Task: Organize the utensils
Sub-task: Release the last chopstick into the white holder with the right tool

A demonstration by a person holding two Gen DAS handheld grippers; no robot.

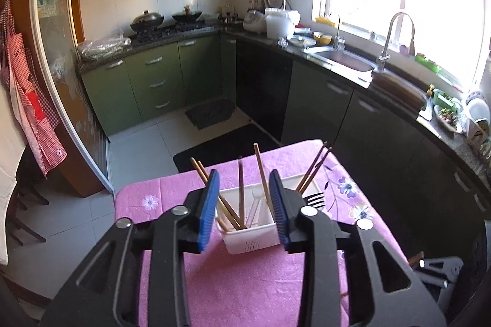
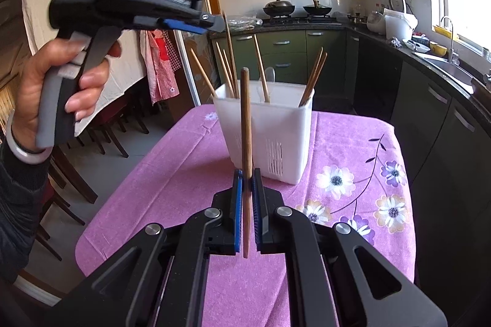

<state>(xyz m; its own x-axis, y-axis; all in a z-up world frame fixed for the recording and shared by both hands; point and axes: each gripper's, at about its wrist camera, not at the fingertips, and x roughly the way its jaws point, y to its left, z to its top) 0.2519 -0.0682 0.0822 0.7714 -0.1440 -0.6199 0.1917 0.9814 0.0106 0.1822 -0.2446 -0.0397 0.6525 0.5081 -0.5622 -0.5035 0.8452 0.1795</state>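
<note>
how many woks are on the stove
2. Both sit on the gas stove at the far counter: one wok on the left burner under a domed lid, the other wok on the right burner. More may be hidden elsewhere.

Black fork (image 1: 314,199) mostly hidden behind left tool (image 1: 244,212).

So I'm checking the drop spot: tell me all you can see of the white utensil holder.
The white utensil holder is a boxy, plastic-looking caddy with vertical drain slots low in its walls and dividers inside. It stands upright on the purple floral tablecloth. Wooden chopsticks lean in its compartments, and a black fork shows at its far side. Neither gripper touches it.
</note>
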